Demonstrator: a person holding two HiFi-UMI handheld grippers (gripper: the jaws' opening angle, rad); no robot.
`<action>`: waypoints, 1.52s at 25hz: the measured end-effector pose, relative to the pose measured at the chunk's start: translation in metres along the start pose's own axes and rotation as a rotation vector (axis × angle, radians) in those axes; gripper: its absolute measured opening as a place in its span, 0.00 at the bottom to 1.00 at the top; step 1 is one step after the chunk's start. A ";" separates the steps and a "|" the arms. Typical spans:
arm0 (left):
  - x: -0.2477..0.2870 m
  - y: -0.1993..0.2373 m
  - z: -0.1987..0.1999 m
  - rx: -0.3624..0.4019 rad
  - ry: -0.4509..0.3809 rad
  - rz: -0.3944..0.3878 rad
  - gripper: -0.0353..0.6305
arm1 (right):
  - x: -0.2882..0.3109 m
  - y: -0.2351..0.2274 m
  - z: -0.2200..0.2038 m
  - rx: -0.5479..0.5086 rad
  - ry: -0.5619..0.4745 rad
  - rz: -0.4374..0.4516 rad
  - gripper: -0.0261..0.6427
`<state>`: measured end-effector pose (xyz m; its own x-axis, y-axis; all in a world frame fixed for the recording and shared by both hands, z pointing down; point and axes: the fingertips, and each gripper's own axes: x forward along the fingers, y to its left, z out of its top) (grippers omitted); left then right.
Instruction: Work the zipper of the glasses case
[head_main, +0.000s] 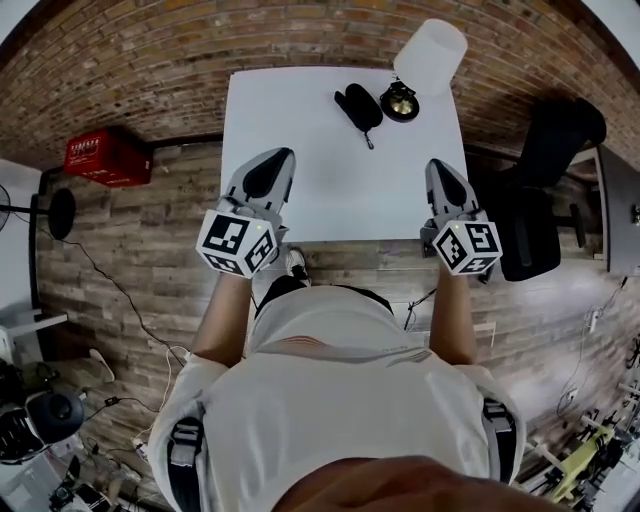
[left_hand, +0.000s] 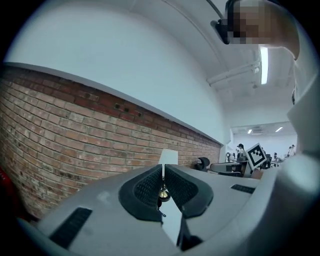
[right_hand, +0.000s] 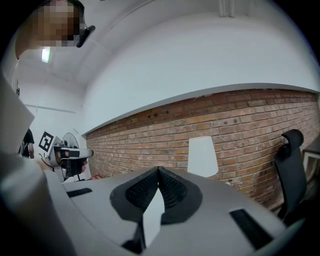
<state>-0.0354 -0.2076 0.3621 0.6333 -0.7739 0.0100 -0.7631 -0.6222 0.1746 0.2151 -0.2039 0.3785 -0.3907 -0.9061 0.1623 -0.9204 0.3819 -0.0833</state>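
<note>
The black glasses case (head_main: 358, 105) lies closed on the far part of the white table (head_main: 300, 110), its zipper pull (head_main: 369, 143) trailing toward me. My left gripper (head_main: 283, 153) hovers over the table's near left part, jaws shut and empty. My right gripper (head_main: 435, 163) hovers at the near right edge, also shut and empty. Both are well short of the case. In the left gripper view the shut left gripper (left_hand: 162, 167) points at the lamp's brass base (left_hand: 163, 192). In the right gripper view the shut right gripper (right_hand: 159, 170) points toward the brick wall; the case is hidden there.
A lamp with a white shade (head_main: 430, 55) and brass base (head_main: 399, 101) stands right beside the case at the table's far right corner. A black office chair (head_main: 545, 200) is to the right of the table. A red box (head_main: 108, 155) sits on the floor at left.
</note>
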 end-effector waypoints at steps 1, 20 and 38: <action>0.004 0.010 -0.002 -0.005 0.005 -0.013 0.09 | 0.010 0.003 0.000 -0.003 0.005 -0.011 0.11; 0.118 0.039 -0.019 -0.009 0.094 -0.093 0.09 | 0.089 -0.066 -0.022 0.017 0.092 -0.056 0.12; 0.144 0.061 -0.057 -0.074 0.181 0.020 0.09 | 0.205 -0.078 -0.148 -0.068 0.460 0.129 0.73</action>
<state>0.0161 -0.3503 0.4304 0.6357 -0.7481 0.1904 -0.7687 -0.5912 0.2440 0.2048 -0.3922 0.5634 -0.4533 -0.6817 0.5742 -0.8566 0.5113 -0.0692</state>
